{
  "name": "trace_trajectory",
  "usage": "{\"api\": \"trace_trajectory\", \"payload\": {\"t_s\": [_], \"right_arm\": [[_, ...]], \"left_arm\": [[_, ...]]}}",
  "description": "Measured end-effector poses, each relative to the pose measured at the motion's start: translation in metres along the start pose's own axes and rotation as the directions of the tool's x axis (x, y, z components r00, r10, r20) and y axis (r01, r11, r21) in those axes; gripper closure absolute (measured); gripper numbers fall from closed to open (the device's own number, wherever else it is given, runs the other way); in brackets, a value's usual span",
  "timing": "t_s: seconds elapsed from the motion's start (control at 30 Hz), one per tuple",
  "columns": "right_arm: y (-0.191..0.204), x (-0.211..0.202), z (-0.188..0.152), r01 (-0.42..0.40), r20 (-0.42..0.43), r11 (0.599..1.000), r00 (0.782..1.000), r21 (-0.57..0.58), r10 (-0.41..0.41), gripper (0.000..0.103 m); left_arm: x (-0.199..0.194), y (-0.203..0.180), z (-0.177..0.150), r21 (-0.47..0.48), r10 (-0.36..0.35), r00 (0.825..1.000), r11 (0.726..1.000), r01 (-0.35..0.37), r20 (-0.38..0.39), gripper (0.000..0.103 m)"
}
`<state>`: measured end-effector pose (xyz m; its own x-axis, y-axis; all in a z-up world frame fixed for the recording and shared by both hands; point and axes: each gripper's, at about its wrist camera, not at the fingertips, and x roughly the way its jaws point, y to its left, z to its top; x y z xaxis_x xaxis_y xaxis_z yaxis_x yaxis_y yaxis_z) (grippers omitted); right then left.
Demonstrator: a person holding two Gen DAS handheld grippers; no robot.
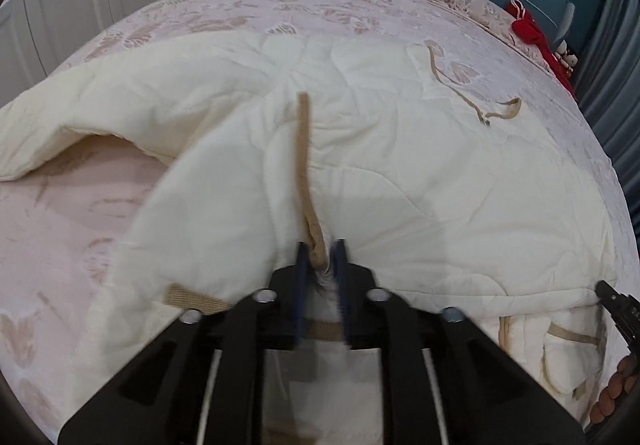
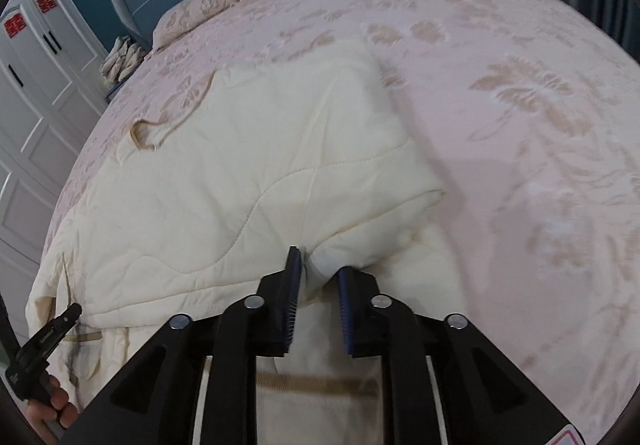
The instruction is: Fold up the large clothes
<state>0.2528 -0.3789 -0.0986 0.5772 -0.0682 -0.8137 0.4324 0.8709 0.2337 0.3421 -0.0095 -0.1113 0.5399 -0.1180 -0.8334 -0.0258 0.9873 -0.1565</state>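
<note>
Pink bed, cream quilt in both claws.

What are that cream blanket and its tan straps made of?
The cream quilt looks like matte padded cotton or microfibre, judging by its wavy stitch lines and puffy folds. The tan strap between the left tongs looks like woven webbing tape, flat and ribbed, though the blur leaves this uncertain.

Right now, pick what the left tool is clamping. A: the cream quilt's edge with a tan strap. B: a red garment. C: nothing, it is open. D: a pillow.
A: the left tool is shut on the cream quilt, with a tan strap rising from between its fingers.
</note>
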Motion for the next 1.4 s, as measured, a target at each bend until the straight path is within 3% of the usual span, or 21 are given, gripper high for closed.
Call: {"api": "trace_trajectory", "payload": {"t_s": [0.03, 0.1, 0.2, 0.43, 0.57, 0.8, 1.1, 1.4], "right_arm": [[0.000, -0.010, -0.001, 0.033, 0.028, 0.999, 0.999, -0.017, -0.032, 0.086], [0.004, -0.028, -0.002, 0.107, 0.102, 0.993, 0.990, -0.054, -0.101, 0.082], [0.016, -0.037, 0.003, 0.156, 0.163, 0.982, 0.977, -0.103, -0.138, 0.081], [0.021, 0.016, 0.000, 0.220, 0.062, 0.964, 0.975, -0.150, -0.213, 0.093], [0.012, 0.033, -0.011, 0.203, 0.015, 0.970, 0.979, -0.134, -0.202, 0.094], [0.014, 0.044, -0.023, 0.227, 0.043, 0.960, 0.974, -0.167, -0.222, 0.094], [0.018, 0.048, -0.030, 0.254, 0.084, 0.949, 0.966, -0.185, -0.243, 0.093], [0.015, 0.048, -0.031, 0.235, 0.098, 0.957, 0.970, -0.172, -0.220, 0.091]], "left_arm": [[-0.008, 0.003, 0.000, -0.012, 0.010, 1.000, 1.000, -0.010, 0.010, 0.072], [-0.034, 0.014, 0.004, -0.042, 0.038, 0.997, 0.998, -0.036, 0.061, 0.073], [-0.058, 0.008, 0.008, -0.047, 0.055, 0.992, 0.998, -0.050, 0.115, 0.073], [-0.022, -0.042, 0.004, 0.077, 0.081, 0.996, 0.994, -0.083, 0.040, 0.072], [0.003, -0.044, -0.009, 0.089, 0.115, 0.993, 0.989, -0.114, -0.006, 0.072], [0.017, -0.055, -0.020, 0.168, 0.177, 0.983, 0.969, -0.183, 0.047, 0.072], [0.020, -0.063, -0.031, 0.202, 0.220, 0.969, 0.950, -0.240, 0.115, 0.073], [0.020, -0.064, -0.035, 0.207, 0.227, 0.964, 0.945, -0.253, 0.140, 0.073]]}}
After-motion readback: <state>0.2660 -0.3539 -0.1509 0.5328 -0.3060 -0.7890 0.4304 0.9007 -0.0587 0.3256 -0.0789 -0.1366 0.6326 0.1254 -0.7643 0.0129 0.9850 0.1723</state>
